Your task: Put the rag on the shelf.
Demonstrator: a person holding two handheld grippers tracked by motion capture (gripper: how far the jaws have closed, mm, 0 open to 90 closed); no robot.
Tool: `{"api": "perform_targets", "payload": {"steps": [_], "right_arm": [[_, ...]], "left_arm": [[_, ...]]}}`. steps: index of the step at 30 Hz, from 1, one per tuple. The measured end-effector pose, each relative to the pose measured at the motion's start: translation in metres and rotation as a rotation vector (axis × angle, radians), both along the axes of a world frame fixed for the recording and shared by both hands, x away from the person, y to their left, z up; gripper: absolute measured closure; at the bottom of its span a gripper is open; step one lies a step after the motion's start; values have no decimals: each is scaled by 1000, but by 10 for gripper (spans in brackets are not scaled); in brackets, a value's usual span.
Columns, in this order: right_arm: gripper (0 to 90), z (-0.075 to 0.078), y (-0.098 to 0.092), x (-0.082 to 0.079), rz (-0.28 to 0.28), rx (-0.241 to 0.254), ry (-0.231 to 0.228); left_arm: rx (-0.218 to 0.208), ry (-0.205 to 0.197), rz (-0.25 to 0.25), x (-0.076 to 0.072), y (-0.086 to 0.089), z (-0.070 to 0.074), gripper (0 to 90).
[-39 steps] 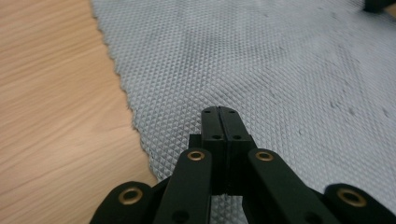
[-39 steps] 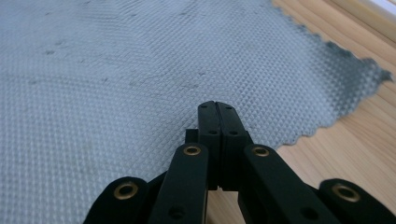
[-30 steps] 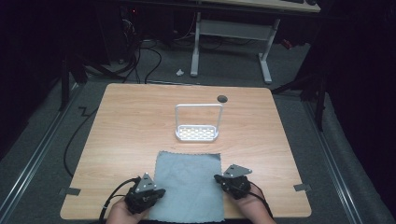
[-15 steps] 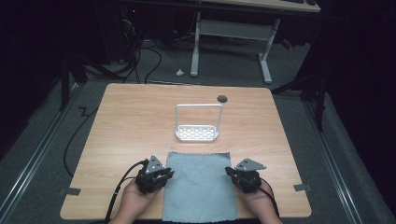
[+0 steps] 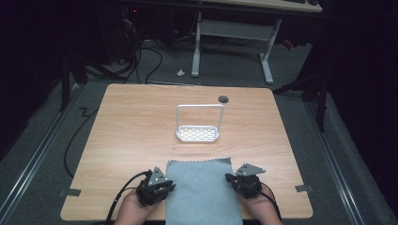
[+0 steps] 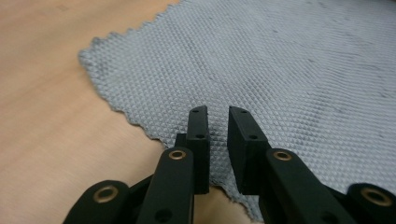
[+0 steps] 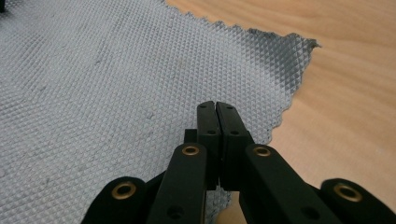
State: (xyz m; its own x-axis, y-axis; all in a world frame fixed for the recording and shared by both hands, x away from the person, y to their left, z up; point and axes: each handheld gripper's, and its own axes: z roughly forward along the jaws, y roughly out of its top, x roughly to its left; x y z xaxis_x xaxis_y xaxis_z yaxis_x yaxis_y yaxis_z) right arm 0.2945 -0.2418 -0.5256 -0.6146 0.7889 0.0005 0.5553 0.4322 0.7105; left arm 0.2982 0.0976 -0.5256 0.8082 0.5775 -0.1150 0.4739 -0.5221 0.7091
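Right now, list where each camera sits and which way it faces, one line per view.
High view: fixed above the person's side, looking forward and down on the table; forearms, left gripper and right gripper flank the grey cloth.
Left gripper view: rides the left gripper, facing the cloth's edge; jaws slightly parted.
Right gripper view: rides the right gripper, jaws together over the cloth.
Shared: the cloth and the wooden tabletop.

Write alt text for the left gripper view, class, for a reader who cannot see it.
Two black fingers of the left gripper rise from the bottom edge with a narrow gap between them, having just been closing, poised over the scalloped edge of a grey textured cloth. The cloth lies flat on a light wooden table, which shows at the left.
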Motion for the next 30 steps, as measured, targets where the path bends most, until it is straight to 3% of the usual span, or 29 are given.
{"api": "perform_targets", "payload": {"steps": [1,4,7,8,9,10,12,13,18,20,22,25,28,30], "right_arm": [[897,0,-1,-5,8,2,8],[888,2,-3,-11,26,3,19],[884,7,-5,-10,14,45,-9],[883,9,-6,-9,6,59,-17],[882,9,-7,-9,-2,65,-20],[882,9,-7,-9,-2,65,-20],[878,8,-8,-8,-10,62,-26],[864,7,-11,-7,-23,69,-25],[857,9,-15,-8,-49,75,-45],[848,11,-17,-8,-58,90,-46],[840,11,-18,-9,-65,87,-50],[802,10,-17,-8,-67,83,-53],[712,7,-11,-3,-79,64,-57],[680,7,-10,-1,-84,69,-53]], "left_arm": [[15,36,-48,-6,1,3,811],[26,28,-41,-6,3,5,815],[-34,-3,52,5,11,5,810],[-59,-14,97,10,14,5,791],[-92,-36,181,21,15,4,769],[-92,-36,181,21,15,4,755],[-94,-35,241,31,13,2,742],[-50,-35,273,38,9,-1,693],[-76,8,261,43,3,-5,650],[-57,-13,255,42,-1,-5,646],[-61,-7,258,42,-1,-5,665],[-66,-30,264,41,-1,-7,729],[-80,-29,268,41,0,-9,834],[-77,-29,261,41,0,-9,849]]}}
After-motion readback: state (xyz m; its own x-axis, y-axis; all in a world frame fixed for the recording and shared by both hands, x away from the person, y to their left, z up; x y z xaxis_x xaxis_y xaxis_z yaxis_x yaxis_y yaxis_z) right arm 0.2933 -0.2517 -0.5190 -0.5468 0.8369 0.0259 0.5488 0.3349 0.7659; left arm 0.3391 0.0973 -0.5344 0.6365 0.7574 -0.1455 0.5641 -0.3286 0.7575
